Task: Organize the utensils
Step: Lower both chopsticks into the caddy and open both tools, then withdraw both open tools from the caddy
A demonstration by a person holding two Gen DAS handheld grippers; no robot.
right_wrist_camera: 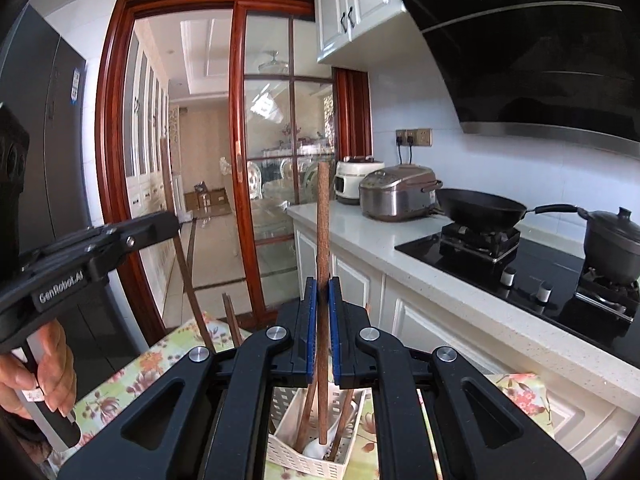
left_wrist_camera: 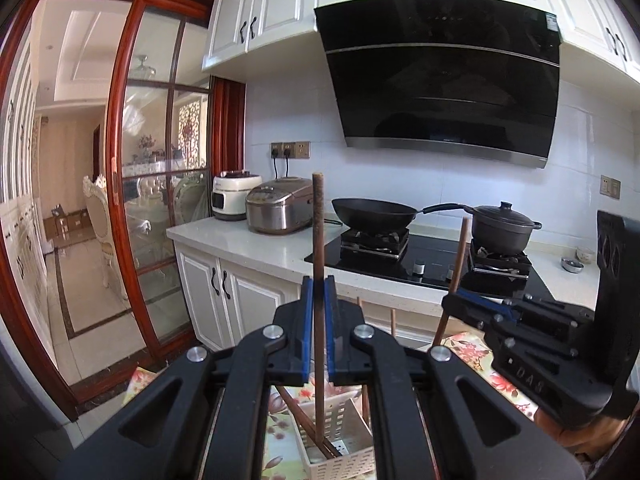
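In the left wrist view my left gripper [left_wrist_camera: 319, 280] is shut on a brown chopstick [left_wrist_camera: 318, 220] that stands upright, its lower end down in a white perforated basket [left_wrist_camera: 352, 464]. My right gripper [left_wrist_camera: 454, 300] shows at the right, shut on a second, slightly tilted chopstick [left_wrist_camera: 460, 248]. The right wrist view has my right gripper [right_wrist_camera: 323, 282] clamping its upright chopstick [right_wrist_camera: 323, 216] over the same basket [right_wrist_camera: 296, 460], which holds several more chopsticks and a white spoon [right_wrist_camera: 316, 448]. My left gripper [right_wrist_camera: 172, 220] is at the left with its chopstick [right_wrist_camera: 182, 264].
The basket rests on a floral tablecloth [right_wrist_camera: 132, 376]. Beyond it runs a white counter [left_wrist_camera: 248, 240] with two rice cookers [left_wrist_camera: 280, 208], a wok [left_wrist_camera: 374, 212] and a black pot [left_wrist_camera: 502, 226] on the hob. A glass sliding door [left_wrist_camera: 160, 200] is at left. A hand [right_wrist_camera: 44, 376] grips the left handle.
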